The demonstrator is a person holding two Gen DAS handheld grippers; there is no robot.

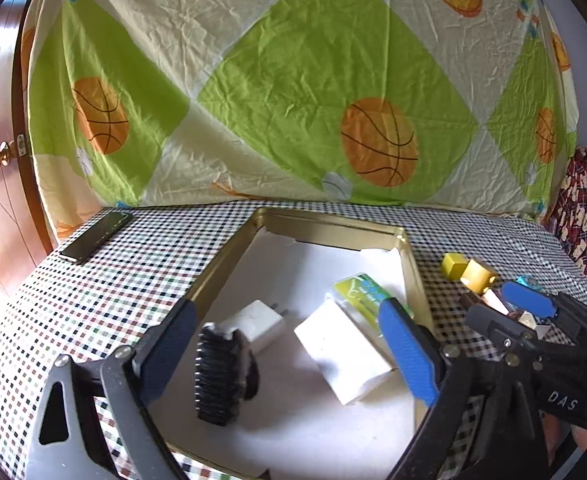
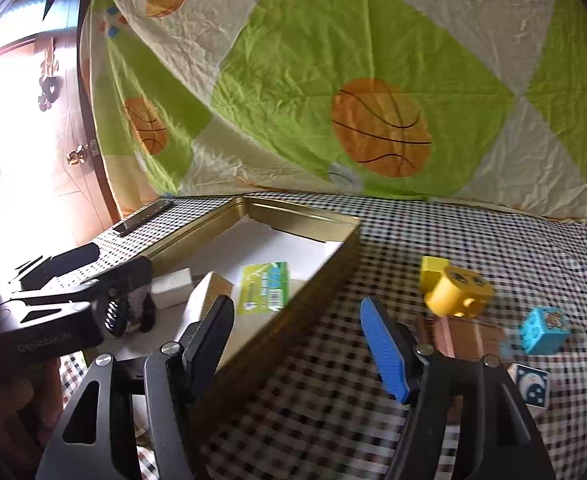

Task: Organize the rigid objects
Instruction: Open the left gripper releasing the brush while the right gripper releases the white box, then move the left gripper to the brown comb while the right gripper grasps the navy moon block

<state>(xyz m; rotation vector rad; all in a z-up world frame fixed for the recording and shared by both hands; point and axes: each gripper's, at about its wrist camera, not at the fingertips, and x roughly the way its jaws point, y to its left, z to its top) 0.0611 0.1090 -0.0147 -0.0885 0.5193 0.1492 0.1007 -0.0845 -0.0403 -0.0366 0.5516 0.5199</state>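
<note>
A gold tin (image 1: 413, 276) lined with white paper holds a black bristled brush (image 1: 219, 376), a white charger (image 1: 259, 326), a white block (image 1: 341, 356) and a green packet (image 1: 363, 294). My left gripper (image 1: 289, 344) stands open over the tin. The brush lies between its fingers, and neither pad touches it. My right gripper (image 2: 297, 340) is open with nothing between its fingers, above the tin's right wall (image 2: 313, 284) and the checked cloth. To its right lie a yellow cylinder (image 2: 457, 290), a yellow cube (image 2: 433, 270), a brown block (image 2: 469, 338) and a blue cube (image 2: 543, 330).
A dark phone (image 1: 95, 236) lies on the checked tablecloth at the far left. A white cube with a moon print (image 2: 531, 386) sits near the right gripper's blue finger. A basketball-print sheet hangs behind the table, and a wooden door stands to the left.
</note>
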